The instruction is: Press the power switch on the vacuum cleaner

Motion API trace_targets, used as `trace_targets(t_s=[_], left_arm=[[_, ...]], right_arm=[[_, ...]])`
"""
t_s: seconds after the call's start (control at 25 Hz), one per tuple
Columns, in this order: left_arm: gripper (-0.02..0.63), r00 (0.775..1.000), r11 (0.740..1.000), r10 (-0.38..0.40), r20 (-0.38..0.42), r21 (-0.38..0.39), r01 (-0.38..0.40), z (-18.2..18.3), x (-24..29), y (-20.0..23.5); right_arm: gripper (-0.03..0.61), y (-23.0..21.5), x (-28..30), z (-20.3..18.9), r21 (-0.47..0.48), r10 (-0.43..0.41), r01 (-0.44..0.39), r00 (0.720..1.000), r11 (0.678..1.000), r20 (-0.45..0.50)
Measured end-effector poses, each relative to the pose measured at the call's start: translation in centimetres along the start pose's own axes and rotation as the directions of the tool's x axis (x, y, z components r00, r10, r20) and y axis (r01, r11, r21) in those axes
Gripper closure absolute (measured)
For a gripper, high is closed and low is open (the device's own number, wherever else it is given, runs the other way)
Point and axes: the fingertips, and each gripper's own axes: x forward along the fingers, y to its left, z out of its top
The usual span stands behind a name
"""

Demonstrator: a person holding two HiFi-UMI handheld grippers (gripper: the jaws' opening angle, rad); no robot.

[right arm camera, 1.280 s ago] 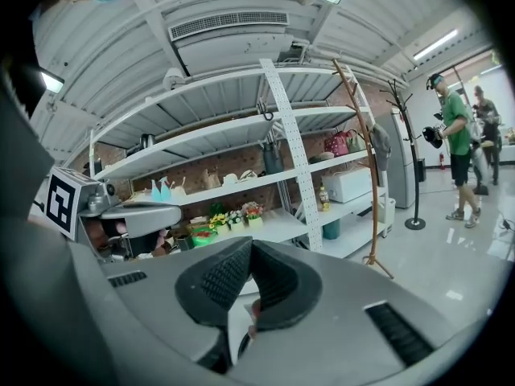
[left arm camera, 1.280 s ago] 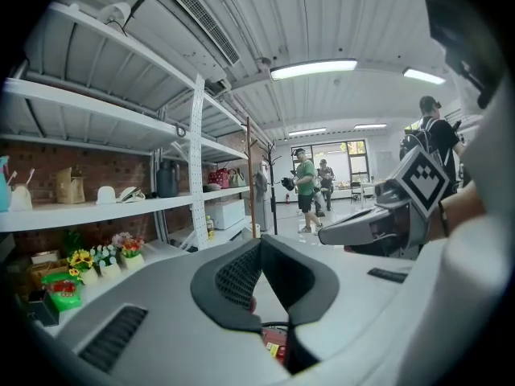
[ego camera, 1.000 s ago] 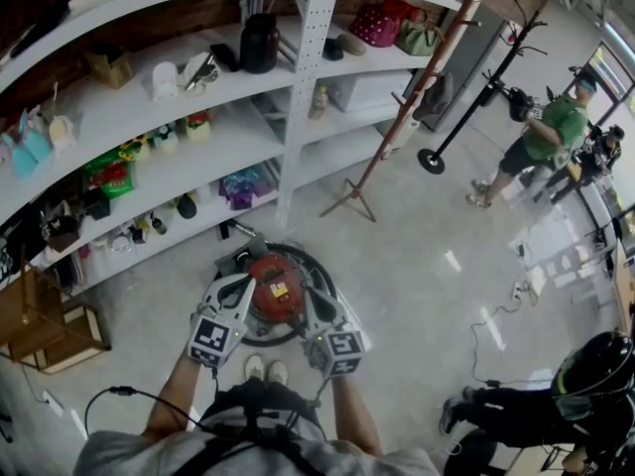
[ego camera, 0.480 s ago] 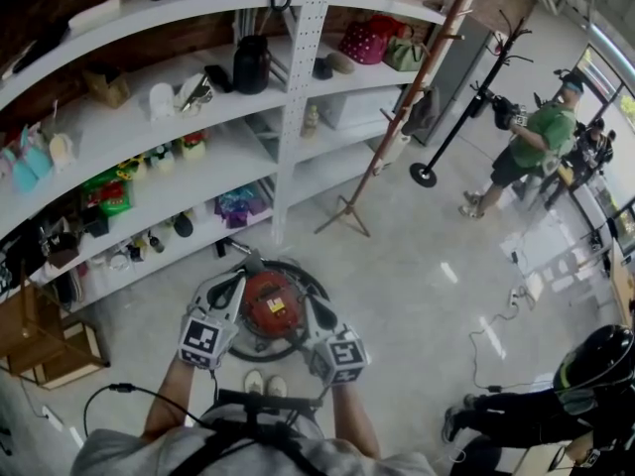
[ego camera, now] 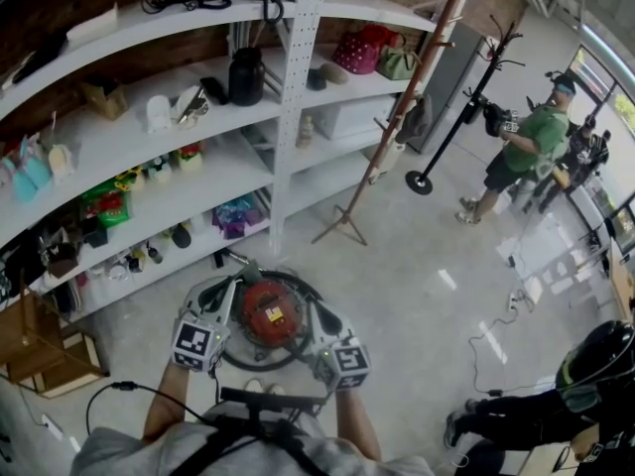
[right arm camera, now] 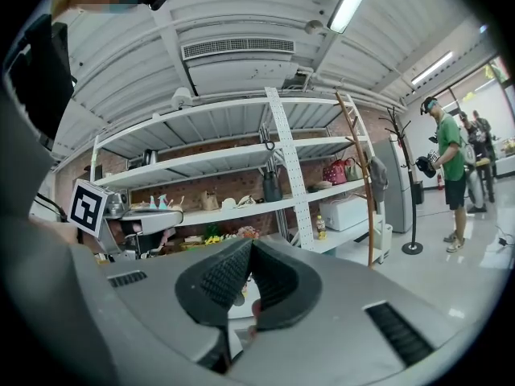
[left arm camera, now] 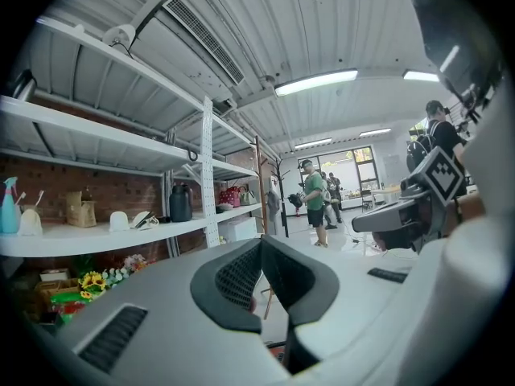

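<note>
- The red, domed plastic vacuum cleaner (ego camera: 270, 310) stands on the floor in the near middle of the scene, just ahead of the person's feet and between the two grippers.
- Its shell looks rigid, smooth and somewhat glossy. It is likely heavy and squat enough to take a downward push without tipping, though it might roll if it has wheels, which are not visible.
- The power switch itself cannot be picked out. A small pale label (ego camera: 279, 315) sits on the dome's top.
- In my judgement nothing needs grasping here: a closed jaw tip pushed straight down on the switch should do, since a slanted push could skid off the slick plastic.
- A black flexible hose (ego camera: 253, 363) loops in a ring round the canister. It looks soft and springy, so it is best kept out from under the pressing tip.
- The grey plastic left gripper (ego camera: 226, 296) hovers at the canister's left. Its jaws are clenched together on nothing, the black ribbed pads meeting at the tip (left arm camera: 260, 244).
- The grey plastic right gripper (ego camera: 317, 317) hovers at the canister's right, likewise clenched and empty (right arm camera: 251, 248).
- The pale polished concrete floor (ego camera: 417, 296) is hard and reflective.
- Farther off stands a white metal shelf unit (ego camera: 298, 87) with a perforated upright, holding a black jug (ego camera: 246, 75) and a red bag (ego camera: 362, 48).
- At far right are a leaning wooden coat stand (ego camera: 392, 132) and a person in a green shirt (ego camera: 521, 147).
</note>
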Motion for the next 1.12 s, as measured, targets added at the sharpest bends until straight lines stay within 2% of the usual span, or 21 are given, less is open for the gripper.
trace_targets(t_s=[0.32, 0.64, 1.12], left_arm=[[0.607, 0.999, 1.000, 0.027, 0.027, -0.002, -0.027, 1.3, -0.7, 0.7], [0.607, 0.999, 0.999, 0.053, 0.014, -0.007, -0.052, 0.6, -1.2, 0.9], [0.607, 0.999, 0.999, 0.040, 0.016, -0.002, -0.040, 0.8, -0.6, 0.2]], right_arm=[[0.568, -0.3, -0.4, 0.4, -0.011, -0.001, 0.001, 0.999, 1.000, 0.046], [0.568, 0.0, -0.9, 0.5, 0.008, -0.005, 0.004, 0.999, 1.000, 0.032], [0.568, -0.6, -1.0, 0.5, 0.008, -0.014, 0.014, 0.999, 1.000, 0.029]])
